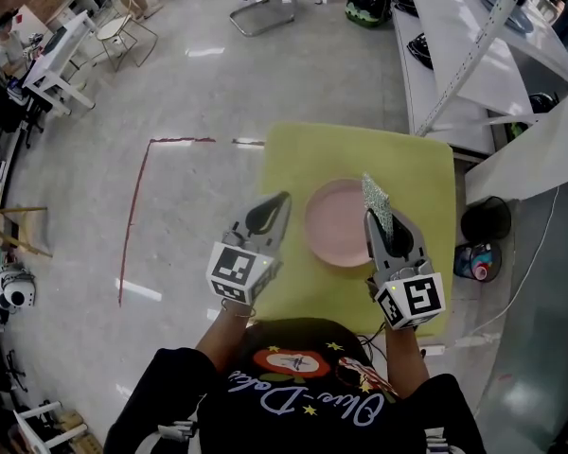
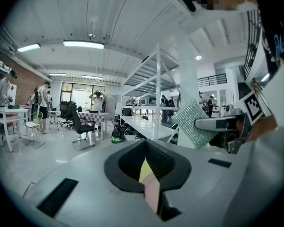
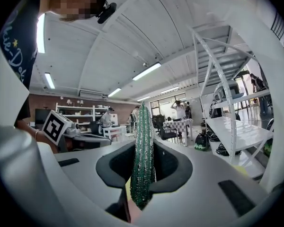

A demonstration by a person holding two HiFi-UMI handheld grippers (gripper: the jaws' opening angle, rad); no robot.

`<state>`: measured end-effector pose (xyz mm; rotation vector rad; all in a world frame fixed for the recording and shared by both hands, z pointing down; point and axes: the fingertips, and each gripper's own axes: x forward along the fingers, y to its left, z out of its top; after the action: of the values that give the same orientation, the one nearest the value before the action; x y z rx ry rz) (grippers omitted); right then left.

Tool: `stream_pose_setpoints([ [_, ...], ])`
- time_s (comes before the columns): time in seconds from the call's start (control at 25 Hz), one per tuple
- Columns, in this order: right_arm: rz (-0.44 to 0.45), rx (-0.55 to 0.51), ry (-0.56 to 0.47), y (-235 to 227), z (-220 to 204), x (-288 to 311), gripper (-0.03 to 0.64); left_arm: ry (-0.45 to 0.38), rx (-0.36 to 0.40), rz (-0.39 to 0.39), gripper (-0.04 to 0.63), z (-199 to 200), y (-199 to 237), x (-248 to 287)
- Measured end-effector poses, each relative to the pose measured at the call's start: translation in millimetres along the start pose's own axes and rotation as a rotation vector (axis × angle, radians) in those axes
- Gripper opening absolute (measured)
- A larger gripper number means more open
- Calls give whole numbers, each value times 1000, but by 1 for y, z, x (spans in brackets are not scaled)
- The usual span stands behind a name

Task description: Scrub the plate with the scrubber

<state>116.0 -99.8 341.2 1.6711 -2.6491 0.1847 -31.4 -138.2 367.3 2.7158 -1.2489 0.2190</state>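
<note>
Nearest the person, both tools hover above the yellow-green surface (image 1: 360, 149), seemingly poised to start. The left tool (image 1: 280, 200) is closed with nothing between its jaws, probably free to steady the plate (image 1: 336, 223). The right tool (image 1: 372, 218) clamps the scrubber (image 1: 376, 197) by its lower end, so it stands on edge, long axis pointing up and away. Just beyond, between both tools, the plate lies flat, untouched
</note>
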Motion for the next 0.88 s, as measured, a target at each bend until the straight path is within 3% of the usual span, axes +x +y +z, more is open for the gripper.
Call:
stream_pose_setpoints([
  [0.28,15,-14,-15,3,12,0,60,-70,-38,-2,2,21,-4,-2],
  [0.88,58,-37,-4,14,16,7,60,-77,-42,5,2,25,-2,-8],
])
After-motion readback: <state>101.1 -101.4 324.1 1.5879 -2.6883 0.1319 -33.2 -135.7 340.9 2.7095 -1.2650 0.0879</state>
